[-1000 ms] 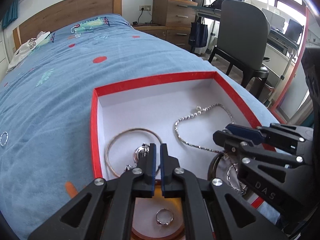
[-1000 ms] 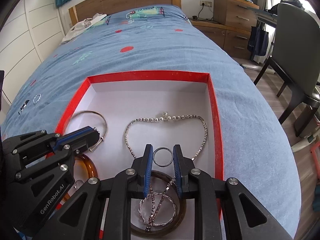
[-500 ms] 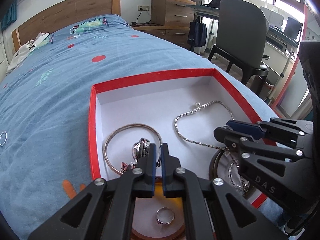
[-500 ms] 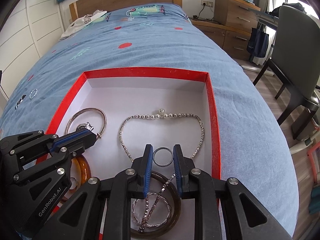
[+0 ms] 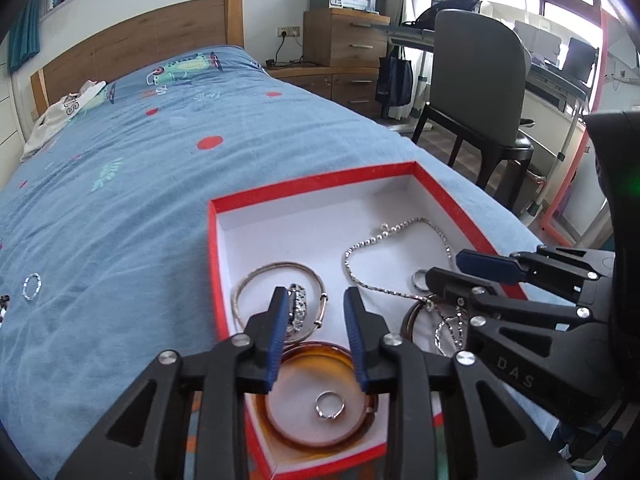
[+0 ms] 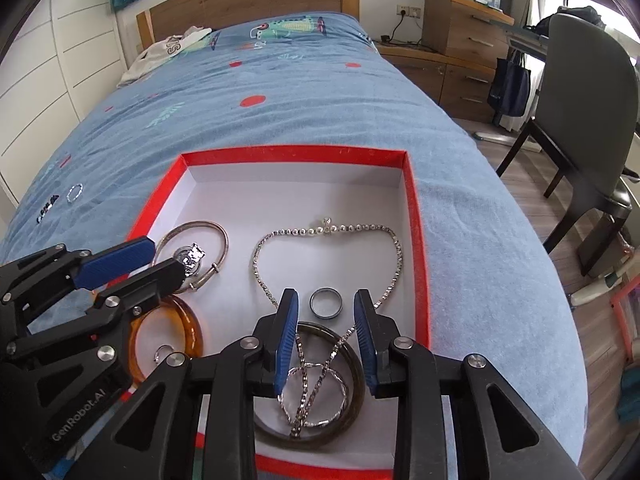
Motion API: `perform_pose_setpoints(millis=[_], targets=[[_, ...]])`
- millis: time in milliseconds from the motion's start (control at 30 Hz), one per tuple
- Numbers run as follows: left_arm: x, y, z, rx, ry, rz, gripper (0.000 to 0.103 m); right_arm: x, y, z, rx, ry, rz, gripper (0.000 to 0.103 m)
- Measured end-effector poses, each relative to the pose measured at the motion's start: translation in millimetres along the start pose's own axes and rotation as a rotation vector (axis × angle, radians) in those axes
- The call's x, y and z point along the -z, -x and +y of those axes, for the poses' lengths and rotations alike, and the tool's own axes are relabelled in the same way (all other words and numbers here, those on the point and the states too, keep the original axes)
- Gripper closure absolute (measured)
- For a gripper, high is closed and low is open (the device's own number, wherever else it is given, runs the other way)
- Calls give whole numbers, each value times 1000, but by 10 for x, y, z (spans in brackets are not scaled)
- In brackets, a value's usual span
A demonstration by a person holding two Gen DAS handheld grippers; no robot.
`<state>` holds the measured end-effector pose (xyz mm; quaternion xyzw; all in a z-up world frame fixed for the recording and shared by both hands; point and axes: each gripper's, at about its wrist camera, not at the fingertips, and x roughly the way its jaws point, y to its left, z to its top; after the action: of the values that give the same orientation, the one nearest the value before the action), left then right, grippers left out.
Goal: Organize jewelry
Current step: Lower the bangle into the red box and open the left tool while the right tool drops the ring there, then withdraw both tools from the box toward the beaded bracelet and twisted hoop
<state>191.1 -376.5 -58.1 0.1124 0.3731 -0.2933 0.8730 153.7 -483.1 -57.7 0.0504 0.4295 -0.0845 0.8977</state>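
Metal band ring (image 6: 326, 303) lies flat on the white floor of the red box (image 6: 417, 240) between our right tongs (image 6: 326, 336), whose jaws are opening clear of it; light, hard, slippery, we judge it best pinched across its rim.

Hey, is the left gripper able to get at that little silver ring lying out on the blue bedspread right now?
Probably yes. The silver ring lies alone on the bedspread, outside the red box, with nothing over it. The left gripper, jaws opening and empty, would only need to swing left past the rim.
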Motion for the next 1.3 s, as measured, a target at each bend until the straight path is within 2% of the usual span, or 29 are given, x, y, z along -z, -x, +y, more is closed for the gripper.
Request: perform_pose_setpoints(millis=[267,800,900,967,1300], targets=[[11,496,182,-71,11,-35,75,-21,384,148,0,5,-53,72],[261,1662,625,-177,82,-104,75,89,1308,739,-44,46,-148,65],[308,1854,705,-196,94,-120,72,116,1451,892,-59,59,-160,65],[360,1998,776,-214,108,-134,68,122,1512,973,-69,65,-166,64],[561,2427,1203,-273,184,-171,67,144,1721,1448,-117,128,-192,62]])
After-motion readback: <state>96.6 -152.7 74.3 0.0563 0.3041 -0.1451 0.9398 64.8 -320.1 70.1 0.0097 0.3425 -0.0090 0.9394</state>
